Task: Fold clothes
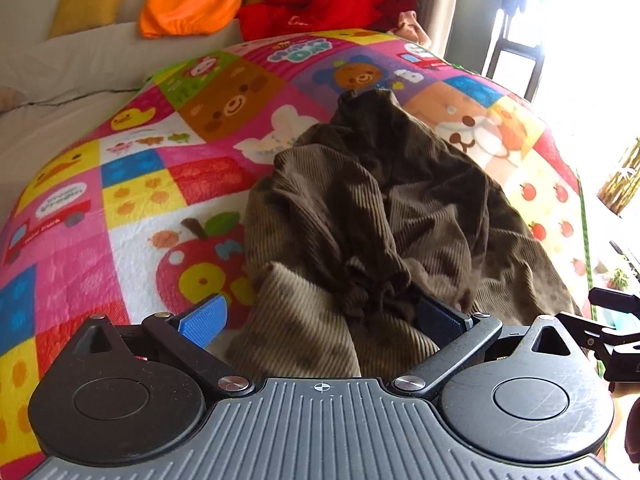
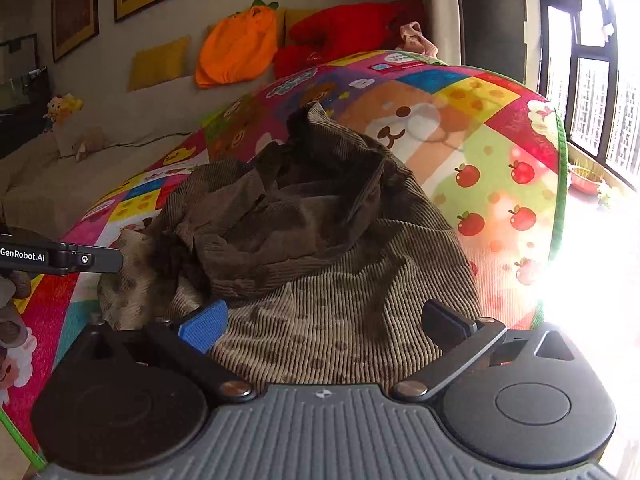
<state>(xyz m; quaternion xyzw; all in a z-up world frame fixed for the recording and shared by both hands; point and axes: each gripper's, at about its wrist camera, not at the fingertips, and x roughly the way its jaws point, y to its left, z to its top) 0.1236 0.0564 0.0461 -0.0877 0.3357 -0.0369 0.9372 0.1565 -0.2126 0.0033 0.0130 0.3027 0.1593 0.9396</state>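
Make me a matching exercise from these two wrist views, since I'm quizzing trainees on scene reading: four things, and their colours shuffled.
Things:
1. Crumpled corduroy garment
2. Carrot-shaped plush
3. Square cushion by the wall
4. Finger pads of the left gripper

Colours:
A. blue
B. orange
C. brown
D. mustard yellow

Pairs: 1-C, 2-B, 3-D, 4-A
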